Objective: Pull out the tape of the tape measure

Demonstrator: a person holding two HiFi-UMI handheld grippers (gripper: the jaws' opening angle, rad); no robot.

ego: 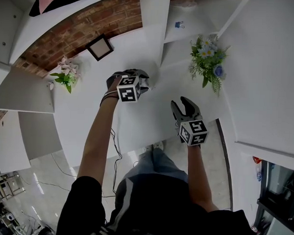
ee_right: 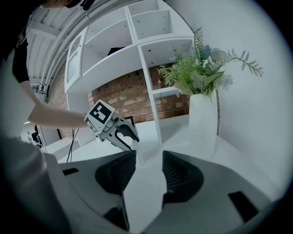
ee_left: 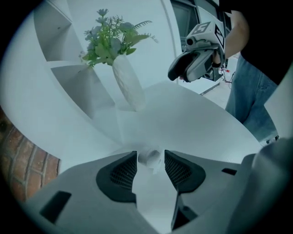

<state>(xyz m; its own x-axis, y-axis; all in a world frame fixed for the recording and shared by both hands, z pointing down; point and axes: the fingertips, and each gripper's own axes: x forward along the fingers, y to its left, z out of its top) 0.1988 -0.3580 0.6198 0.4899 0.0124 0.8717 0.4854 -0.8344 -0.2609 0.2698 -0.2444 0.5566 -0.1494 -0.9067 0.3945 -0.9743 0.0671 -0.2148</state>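
A: Nearest first. Right gripper (ee_right: 149, 156), state?

B: Jaws apart, nothing between them. It hangs over the table (ego: 151, 119), aimed at the left gripper (ee_left: 150, 157) and apart from it.

A: And the left?

B: Farther out over the table. A small white thing sits between its jaw tips and fills the gap pad to pad, which reads as clamped. I take it for the tape measure (ee_left: 147, 158). It is white on white, so its shape is poor in every view.

A: Any tape out?

B: None seen. No blade shows between the grippers, and the right one touches nothing.

A: Progress, then?

B: Judgement: case secured, pull not begun. Left to do: bring the right gripper to the case, close on the tape's end, and draw away while the left holds firm. The end is not visible, so I cannot say which side it is on.

A: Beyond?

B: Flowers (ego: 207, 59) at back right and a frame (ego: 100, 47) by the brick wall, both well apart from the work.
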